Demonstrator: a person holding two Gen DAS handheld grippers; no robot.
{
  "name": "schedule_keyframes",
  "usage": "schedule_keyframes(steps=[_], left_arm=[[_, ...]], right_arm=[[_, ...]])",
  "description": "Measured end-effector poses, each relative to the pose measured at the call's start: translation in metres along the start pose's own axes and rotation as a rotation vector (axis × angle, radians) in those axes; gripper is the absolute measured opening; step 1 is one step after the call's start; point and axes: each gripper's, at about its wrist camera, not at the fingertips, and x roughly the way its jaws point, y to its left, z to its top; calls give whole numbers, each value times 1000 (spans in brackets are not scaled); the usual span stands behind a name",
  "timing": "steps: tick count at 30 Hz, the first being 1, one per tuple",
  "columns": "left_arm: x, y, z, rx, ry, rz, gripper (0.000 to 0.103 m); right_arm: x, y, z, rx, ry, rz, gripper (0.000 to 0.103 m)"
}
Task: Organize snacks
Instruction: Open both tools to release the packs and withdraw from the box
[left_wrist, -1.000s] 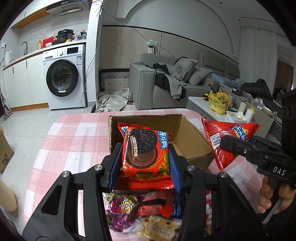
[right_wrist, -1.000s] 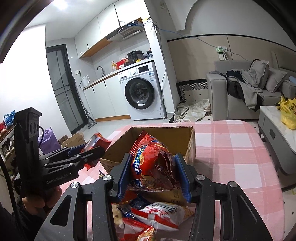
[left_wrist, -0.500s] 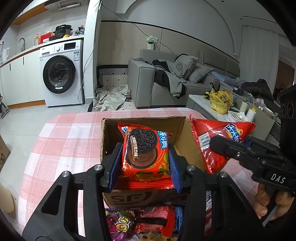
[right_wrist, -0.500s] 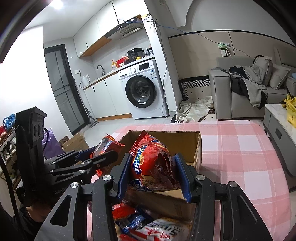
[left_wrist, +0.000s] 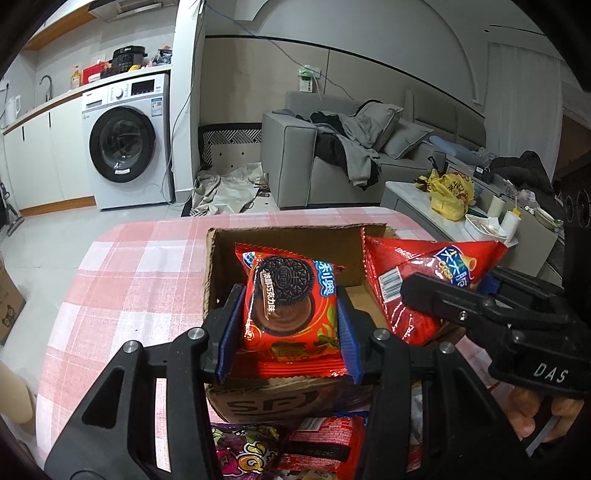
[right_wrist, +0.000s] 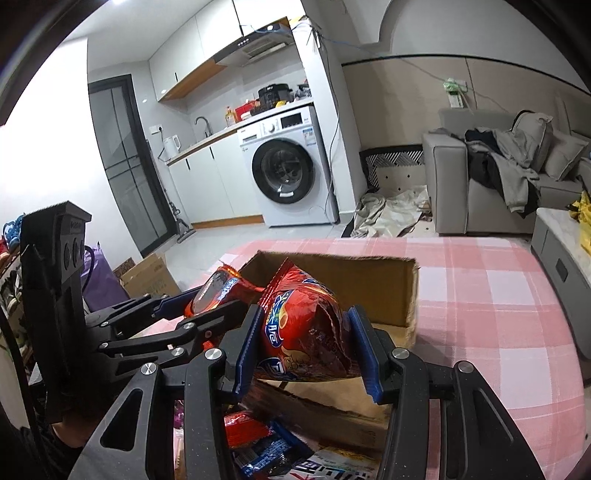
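My left gripper (left_wrist: 288, 328) is shut on a red Oreo packet (left_wrist: 290, 314) and holds it over the open cardboard box (left_wrist: 221, 266). My right gripper (right_wrist: 306, 343) is shut on a red chips bag (right_wrist: 306, 332) and holds it over the same box (right_wrist: 369, 280), at its right side. In the left wrist view the right gripper (left_wrist: 458, 291) and chips bag (left_wrist: 410, 280) show at the right. In the right wrist view the left gripper (right_wrist: 195, 314) and the Oreo packet (right_wrist: 218, 291) show at the left.
The box stands on a pink checked tablecloth (left_wrist: 129, 280). Several loose snack packets (left_wrist: 288, 446) lie in front of the box, also in the right wrist view (right_wrist: 266, 443). A sofa (left_wrist: 332, 158), a washing machine (left_wrist: 125, 140) and a coffee table (left_wrist: 461, 218) stand beyond.
Both grippers have moved forward with their packets, from in front of the box to over its opening. The loose packets have slid toward the bottom of both views.
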Motion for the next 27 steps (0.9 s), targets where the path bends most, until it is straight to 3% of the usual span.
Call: schedule_keyframes(steps=[8,13,15,17,18,19,20,27], left_arm=[[13,8,-6,6,15,16,43],[3,11,-5,-8,3,7,44],[-2,11,-6,-7,18,-5,53],[-10,12,-10,-8,19,-5,67],[-16,12,-12,-8,14,-1,78],[-22,12,-15,-8,8,2,82],[-27,12,-17,-8,3,2,84],[-78,21,-43,-48,-52,-4,100]], right_arm=[[14,1,-3,4,44,2,48],[4,2,0,9,25,13,51],[-1,2,1,4,15,1,55],[-6,1,1,6,21,-1,68],[-8,0,0,6,25,-2,82],[-13,-1,-2,5,21,-11,94],[-17,-2,-3,6,16,-19,99],[-50,-13,-19,23,8,-39,103]])
